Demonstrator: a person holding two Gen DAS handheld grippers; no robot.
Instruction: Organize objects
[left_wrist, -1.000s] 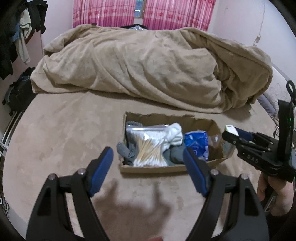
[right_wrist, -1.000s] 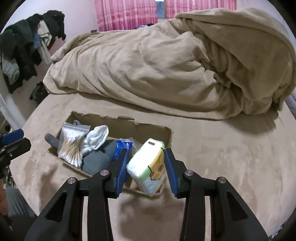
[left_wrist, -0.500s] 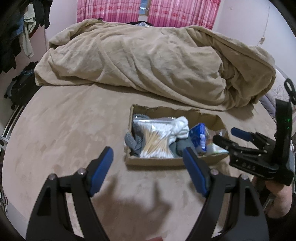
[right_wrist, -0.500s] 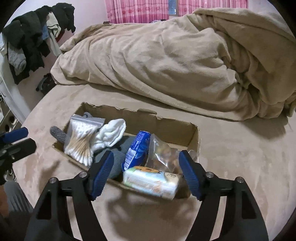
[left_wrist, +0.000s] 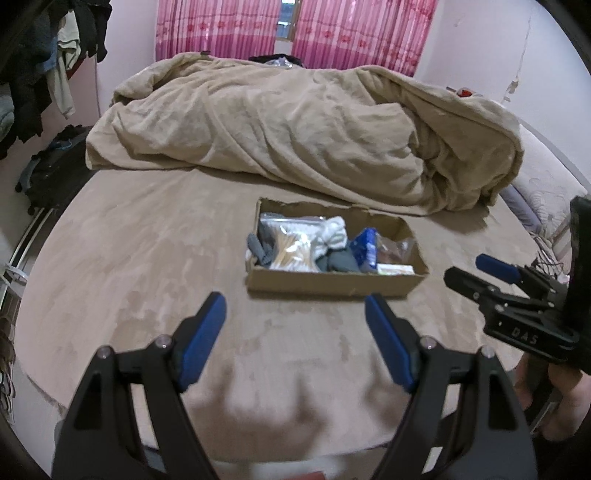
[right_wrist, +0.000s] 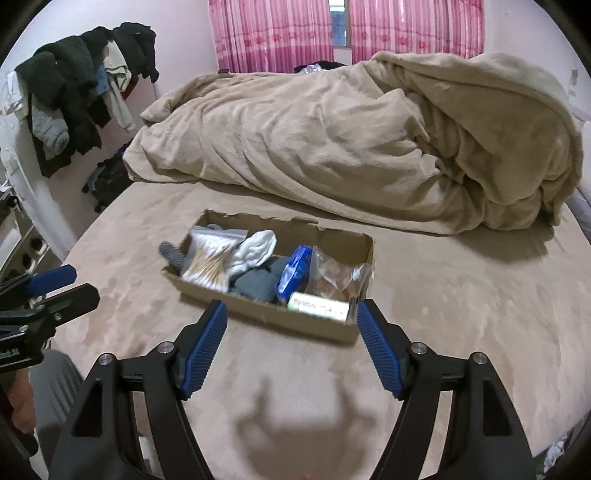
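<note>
both grippers, left (left_wrist: 295, 332) and right (right_wrist: 291, 339), hover with jaws apart before the filled cardboard box (right_wrist: 266, 314) on the bed (right_wrist: 443, 314).

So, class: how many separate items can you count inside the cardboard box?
6 visible in the cardboard box: dark sock, cotton swab bag, white sock, grey cloth, blue packet, tissue pack, plus a clear snack bag, making 7; more may lie hidden.
</note>
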